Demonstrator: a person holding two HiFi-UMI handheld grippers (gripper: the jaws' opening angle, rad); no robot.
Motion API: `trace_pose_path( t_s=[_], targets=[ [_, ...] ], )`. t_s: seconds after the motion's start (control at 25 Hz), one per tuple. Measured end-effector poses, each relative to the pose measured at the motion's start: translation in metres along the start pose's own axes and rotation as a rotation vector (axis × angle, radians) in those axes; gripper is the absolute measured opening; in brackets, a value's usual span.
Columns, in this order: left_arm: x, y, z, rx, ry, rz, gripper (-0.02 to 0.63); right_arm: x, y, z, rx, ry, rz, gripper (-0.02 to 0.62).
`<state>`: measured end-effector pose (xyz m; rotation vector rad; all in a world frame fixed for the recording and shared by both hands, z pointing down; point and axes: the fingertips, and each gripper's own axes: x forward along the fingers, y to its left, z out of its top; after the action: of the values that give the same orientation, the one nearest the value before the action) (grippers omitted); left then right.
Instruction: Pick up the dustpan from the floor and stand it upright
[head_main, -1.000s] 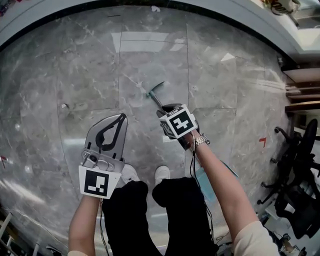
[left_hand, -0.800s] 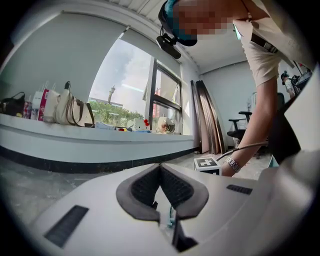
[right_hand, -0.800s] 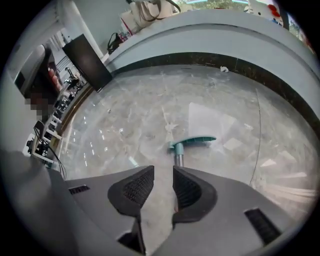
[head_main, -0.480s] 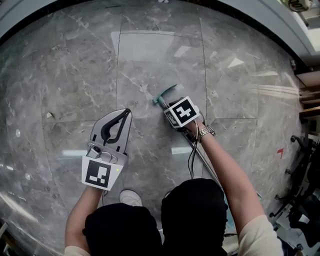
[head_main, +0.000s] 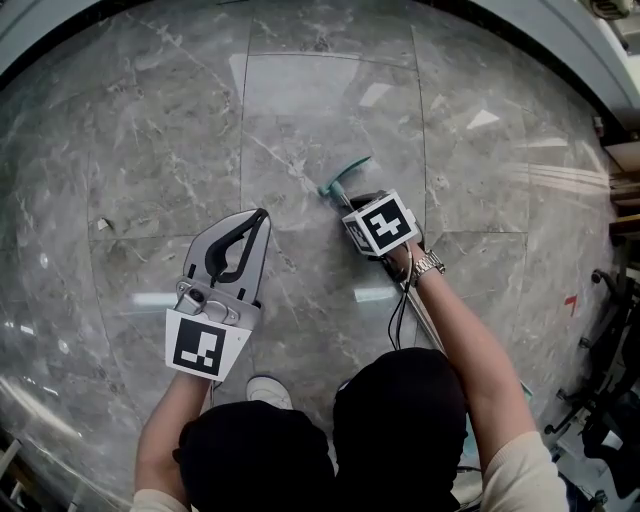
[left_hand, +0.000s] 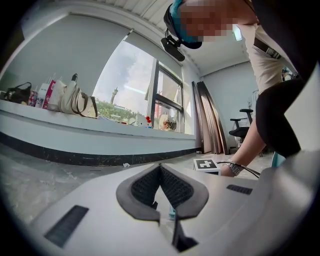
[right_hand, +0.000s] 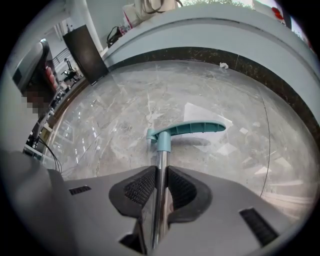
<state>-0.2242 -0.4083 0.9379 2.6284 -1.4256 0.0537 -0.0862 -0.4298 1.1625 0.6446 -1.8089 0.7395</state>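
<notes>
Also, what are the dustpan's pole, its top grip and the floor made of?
The pole looks like metal, probably polished steel or chrome-plated tube: it is mirror-bright with streaky reflections. The grip looks like teal moulded plastic with a matt finish and faint ribs along its edge. The floor is grey veined stone tile, marble or a look-alike, polished: it has glossy light patches and thin joint lines.

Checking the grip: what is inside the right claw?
The dustpan's metal pole sits inside the right claw, which is closing; teal handle beyond. The claw's body covers the pole's lower part.
</notes>
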Motion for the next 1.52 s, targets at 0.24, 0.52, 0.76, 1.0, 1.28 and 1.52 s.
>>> trace_pose_path(
  t_s=[0.24,0.52,0.76,1.0,1.28,1.52],
  targets=[
    [0.002,-0.003,0.050,-0.012,0.029,0.050,0.011,-0.066,0.018,0.014,-0.029,-0.091,0.013,0.095],
    [-0.020,-0.031,0.177,0.032,0.053,0.042,0.011,-0.195,0.048,0.025,-0.063,-0.260,0.044,0.094],
    [-0.037,-0.089,0.234,0.090,0.105,-0.015,0.011,-0.305,0.094,0.030,-0.135,-0.453,0.074,0.092],
    [-0.058,-0.181,0.291,0.052,0.087,-0.065,0.011,-0.438,0.124,0.020,-0.132,-0.663,0.050,0.092],
    [-0.087,-0.258,0.317,0.046,0.104,-0.044,0.011,-0.542,0.139,-0.025,-0.181,-0.835,0.014,0.091],
    [-0.115,-0.334,0.341,0.079,0.097,-0.116,0.011,-0.600,0.153,-0.084,-0.160,-0.896,-0.031,0.091]
  ],
)
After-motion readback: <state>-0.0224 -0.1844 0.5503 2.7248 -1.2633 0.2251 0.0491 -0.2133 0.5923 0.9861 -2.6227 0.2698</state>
